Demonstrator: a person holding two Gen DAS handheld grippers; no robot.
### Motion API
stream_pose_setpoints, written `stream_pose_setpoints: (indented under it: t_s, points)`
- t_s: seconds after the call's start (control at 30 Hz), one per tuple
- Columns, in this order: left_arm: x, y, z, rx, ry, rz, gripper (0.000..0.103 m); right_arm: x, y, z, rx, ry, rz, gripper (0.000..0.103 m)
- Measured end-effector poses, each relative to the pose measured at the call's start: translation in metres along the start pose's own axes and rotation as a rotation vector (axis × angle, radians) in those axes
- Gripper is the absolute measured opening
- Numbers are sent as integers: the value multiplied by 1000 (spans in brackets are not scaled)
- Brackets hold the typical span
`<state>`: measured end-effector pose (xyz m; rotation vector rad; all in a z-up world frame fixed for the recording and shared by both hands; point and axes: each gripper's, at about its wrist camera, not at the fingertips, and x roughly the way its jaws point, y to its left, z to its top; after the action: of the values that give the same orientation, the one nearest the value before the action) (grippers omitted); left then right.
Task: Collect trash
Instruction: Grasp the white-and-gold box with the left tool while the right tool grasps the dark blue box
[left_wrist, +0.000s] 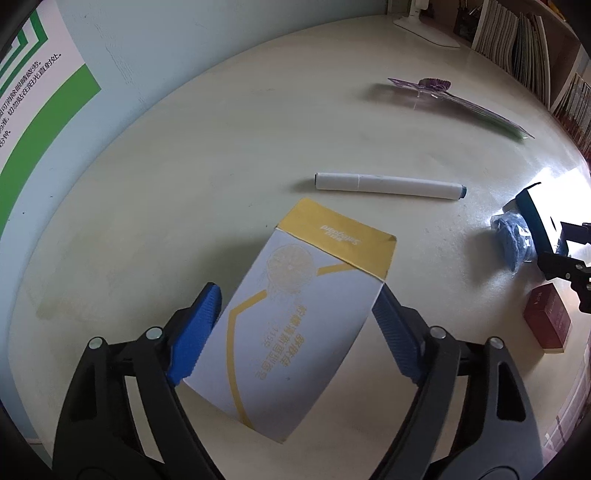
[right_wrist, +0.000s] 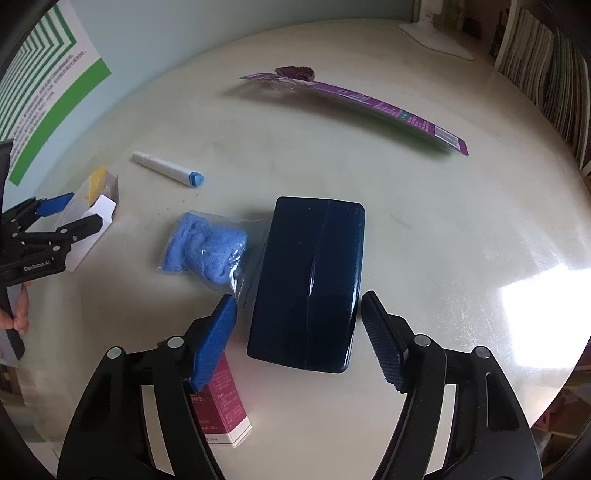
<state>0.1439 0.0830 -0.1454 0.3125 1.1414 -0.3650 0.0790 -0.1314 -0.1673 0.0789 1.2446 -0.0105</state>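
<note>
A white and yellow soap box (left_wrist: 306, 314) lies flat on the pale tabletop (left_wrist: 221, 147), between the blue pads of the left claw (left_wrist: 295, 328); both pads sit right against its long edges, though a firm pinch cannot be told. To its right, a dark blue box (right_wrist: 308, 284) lies between the fingers of the right claw (right_wrist: 301, 339), whose pads stand spread and clear of its sides. A bag of blue crumpled material (right_wrist: 205, 251) touches that box's left side, and a maroon carton (right_wrist: 221, 410) lies under the right claw's left finger. Farther off rest a white marker (left_wrist: 389, 184) and a long purple package (right_wrist: 362, 103).
</note>
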Motion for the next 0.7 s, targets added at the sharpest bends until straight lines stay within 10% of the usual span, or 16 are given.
stream_pose_setpoints:
  t_s: [0.23, 0.7]
  points:
    - [-9, -7, 3, -3, -30, -49, 62, -4, -9, -3, 14, 3, 10, 54]
    - [-54, -38, 10, 21, -110, -75, 60, -40, -41, -7, 112, -81, 66, 54]
